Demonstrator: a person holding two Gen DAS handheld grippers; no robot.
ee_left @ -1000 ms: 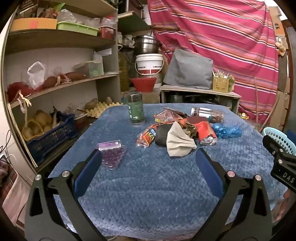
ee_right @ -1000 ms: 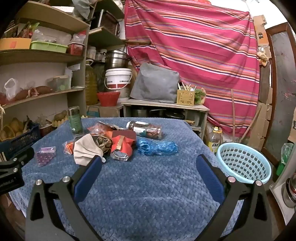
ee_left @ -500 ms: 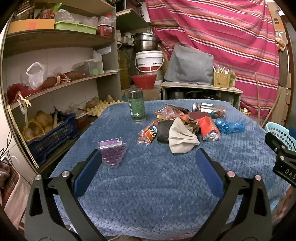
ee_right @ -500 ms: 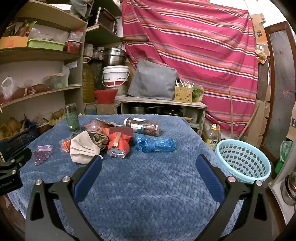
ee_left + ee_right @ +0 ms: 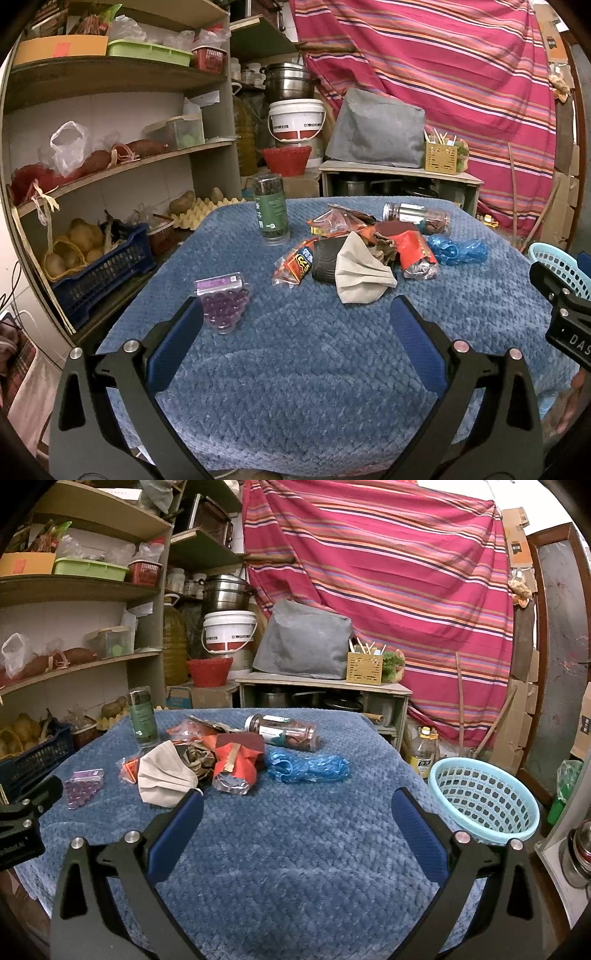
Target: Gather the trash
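Trash is lying in a loose heap near the middle of the blue quilted worktop (image 5: 295,849): a crumpled beige cloth face mask (image 5: 164,775), a torn red foil wrapper (image 5: 236,764), an orange snack wrapper (image 5: 295,264) and a bunched blue plastic bag (image 5: 306,768). I am holding both claws short of the heap; the left claw (image 5: 295,317) and the right claw (image 5: 295,806) are both spread wide and gripping nothing.

What I am worrying about is sorting. An upright green-labelled jar (image 5: 271,214), a clear jar lying on its side (image 5: 284,731) and a small packet of purple beads (image 5: 221,304) are sitting just beside the litter, and I am judging that a careless sweep could knock the upright jar over or roll the other one off the edge. The wrappers are overlapping, so a pinch could be lifting two at once and shedding one on the way. The pale blue perforated plastic basket (image 5: 484,801) is standing off the worktop to my right, so a light wrapper could be slipping out during that carry.
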